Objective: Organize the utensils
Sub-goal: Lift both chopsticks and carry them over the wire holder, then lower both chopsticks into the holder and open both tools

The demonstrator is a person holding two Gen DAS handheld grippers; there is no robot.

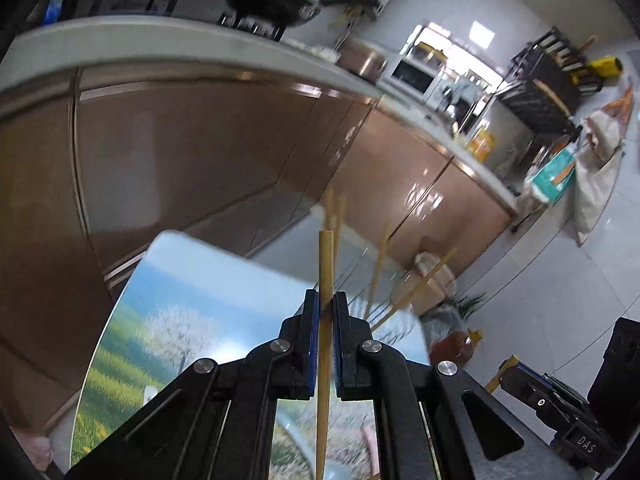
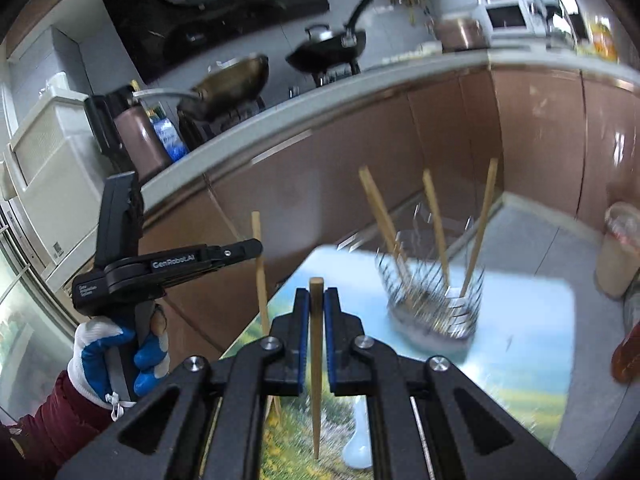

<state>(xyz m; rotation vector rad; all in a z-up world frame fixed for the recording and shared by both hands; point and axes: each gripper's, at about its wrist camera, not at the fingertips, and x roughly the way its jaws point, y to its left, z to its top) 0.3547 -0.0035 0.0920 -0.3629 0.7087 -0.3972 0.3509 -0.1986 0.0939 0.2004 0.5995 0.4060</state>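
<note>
Carry step: left gripper [image 1: 327,304] and right gripper [image 2: 316,300] each clamp one chopstick [image 2: 316,360]; next, lower both into wire holder [image 2: 434,300] near the table's [image 2: 532,320] far edge.

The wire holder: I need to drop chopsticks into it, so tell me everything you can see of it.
The wire holder is a small round basket of thin, shiny metal wires, open at the top and blurred in both views. It stands upright on the landscape-print board, toward the far edge. Chopsticks of pale wood already stand in it, leaning apart, at least three in the right wrist view. Nothing else touches it; both grippers are clear of it.
</note>
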